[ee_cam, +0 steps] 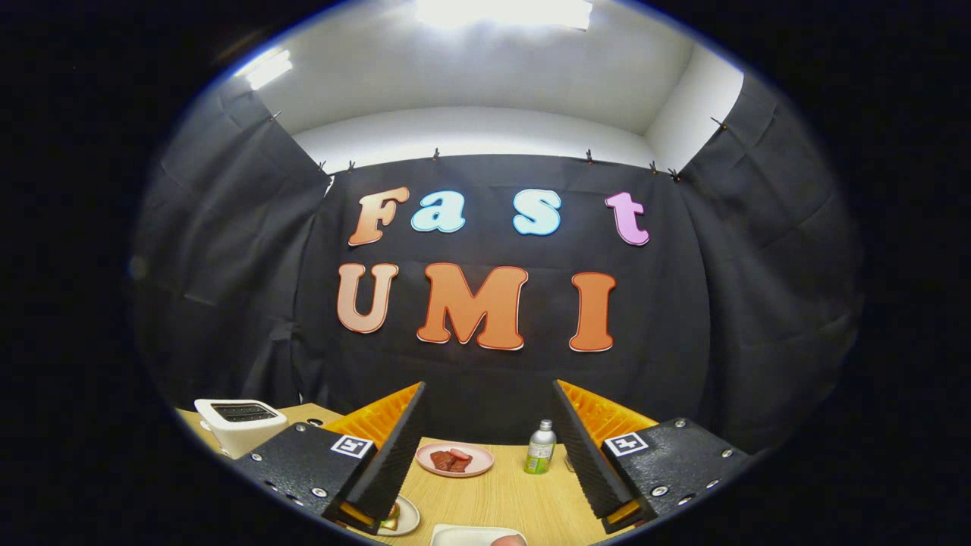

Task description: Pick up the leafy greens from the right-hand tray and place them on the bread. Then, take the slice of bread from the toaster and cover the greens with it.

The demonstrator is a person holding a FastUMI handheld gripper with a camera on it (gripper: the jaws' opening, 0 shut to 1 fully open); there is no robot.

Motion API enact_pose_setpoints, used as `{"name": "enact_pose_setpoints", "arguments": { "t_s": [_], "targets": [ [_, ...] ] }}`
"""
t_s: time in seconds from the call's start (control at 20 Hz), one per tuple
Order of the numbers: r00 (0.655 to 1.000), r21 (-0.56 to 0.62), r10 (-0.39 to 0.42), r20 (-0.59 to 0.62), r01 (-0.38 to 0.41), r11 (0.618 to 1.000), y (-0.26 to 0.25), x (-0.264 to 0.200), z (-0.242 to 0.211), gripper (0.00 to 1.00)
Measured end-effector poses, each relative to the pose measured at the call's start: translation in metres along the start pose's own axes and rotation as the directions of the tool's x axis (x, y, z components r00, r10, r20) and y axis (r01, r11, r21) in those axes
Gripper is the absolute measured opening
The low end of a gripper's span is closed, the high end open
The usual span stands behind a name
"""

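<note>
The gripper (485,455) hangs above the pale wooden table (523,493) with its fingers spread wide and nothing between them. Just under the left fingertip sits a small white plate holding a sandwich base (400,517). Nearer than that plate, between the fingertips, lies the rim of a white rectangular tray (470,535); I cannot make out the leafy greens on it. Beyond the plate stand a pink round dish of reddish meat slices (454,459) and a small green-labelled bottle (540,448). Left of the plate is the white toaster (239,422). Greens are probably light, limp and tear-prone, so a gentle pinch at the thick middle seems best.
</note>
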State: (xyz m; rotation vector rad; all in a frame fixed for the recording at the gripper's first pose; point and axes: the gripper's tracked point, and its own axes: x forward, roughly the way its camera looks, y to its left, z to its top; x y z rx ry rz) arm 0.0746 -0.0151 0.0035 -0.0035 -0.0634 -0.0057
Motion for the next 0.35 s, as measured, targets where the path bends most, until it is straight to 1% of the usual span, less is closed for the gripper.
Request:
{"name": "enact_pose_setpoints", "arguments": {
  "t_s": [0.1,0.35],
  "targets": [
    [1.0,-0.012,0.017,-0.011,-0.017,1.0,0.0063,0.0003,-0.005,0.95],
    [1.0,-0.058,0.004,0.011,-0.004,0.998,0.0084,0.0006,0.0037,0.96]
  ]
}}
